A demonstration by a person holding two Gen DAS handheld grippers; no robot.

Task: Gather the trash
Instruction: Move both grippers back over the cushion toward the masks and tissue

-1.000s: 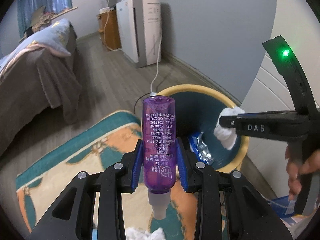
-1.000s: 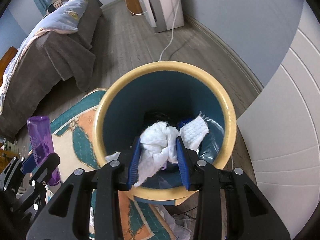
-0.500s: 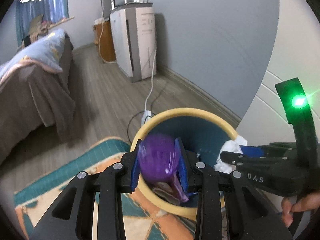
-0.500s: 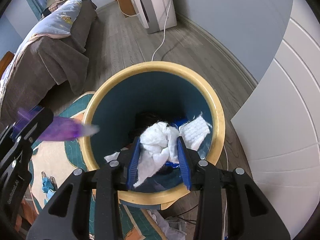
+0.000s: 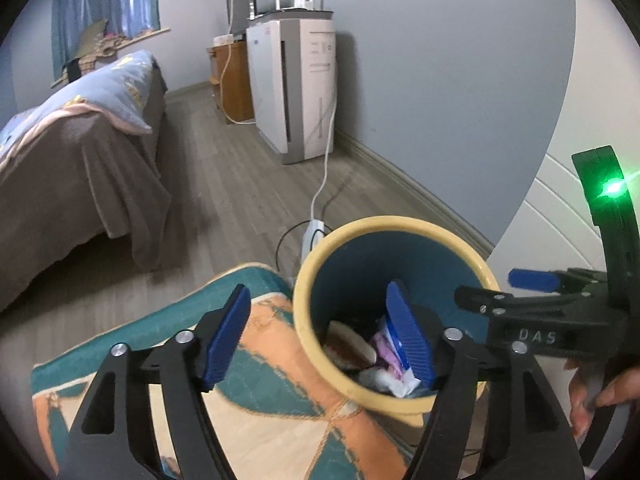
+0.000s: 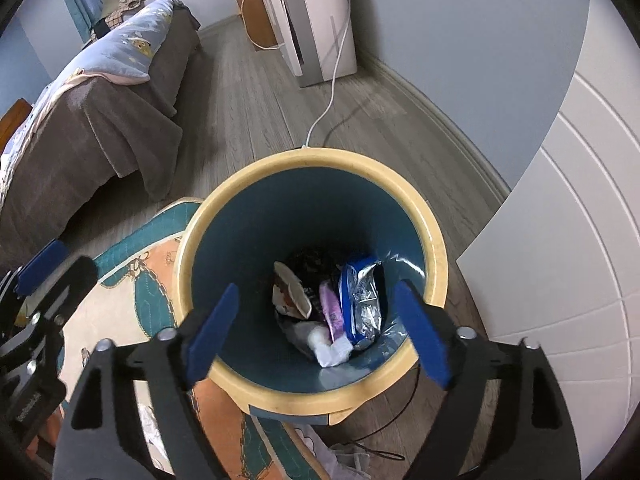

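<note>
Trash now lies at the bottom of the bin [image 6: 312,208]: the purple bottle [image 6: 333,309] on its side between a paper cup [image 6: 291,293] and a blue foil wrapper [image 6: 362,300], with the white tissue wad [image 6: 330,350] just in front of them, towards the near wall. Both tongs stand over the bin's mouth because that is where a drop lands cleanly. The right tongs [image 6: 318,332] point steeply down into the opening, and their jaws have just been opening; they are spread wide with nothing between them. The left tongs [image 5: 318,340] straddle the bin's near-left rim, one blue pad over the rug [image 5: 120,344] and one over the bin; their jaws too have just been opening and are empty. More crumpled white scraps [image 6: 320,446] lie on the floor by the bin's near side, so collecting looks unfinished.
</note>
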